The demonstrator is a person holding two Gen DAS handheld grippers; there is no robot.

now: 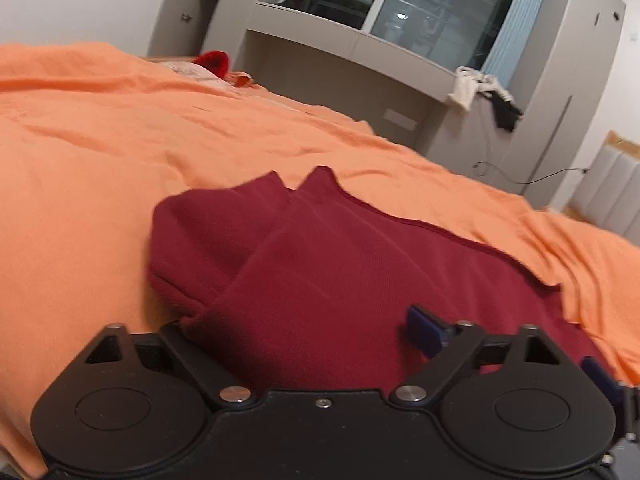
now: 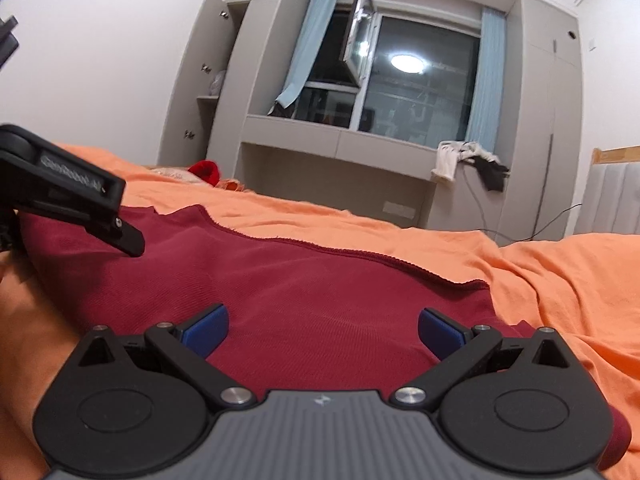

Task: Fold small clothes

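On the orange bedspread (image 2: 560, 280), near the cameras, lies a dark red garment (image 2: 304, 292), its left part folded over. The right gripper (image 2: 322, 332) hovers low above it, jaws spread and empty. The left gripper (image 1: 304, 340), angled down at the folded left end, has cloth bunched between wide jaws; whether it pinches is unclear.

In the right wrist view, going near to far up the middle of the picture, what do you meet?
right gripper with open jaws → dark red garment → orange bedsheet → grey window shelf unit → window
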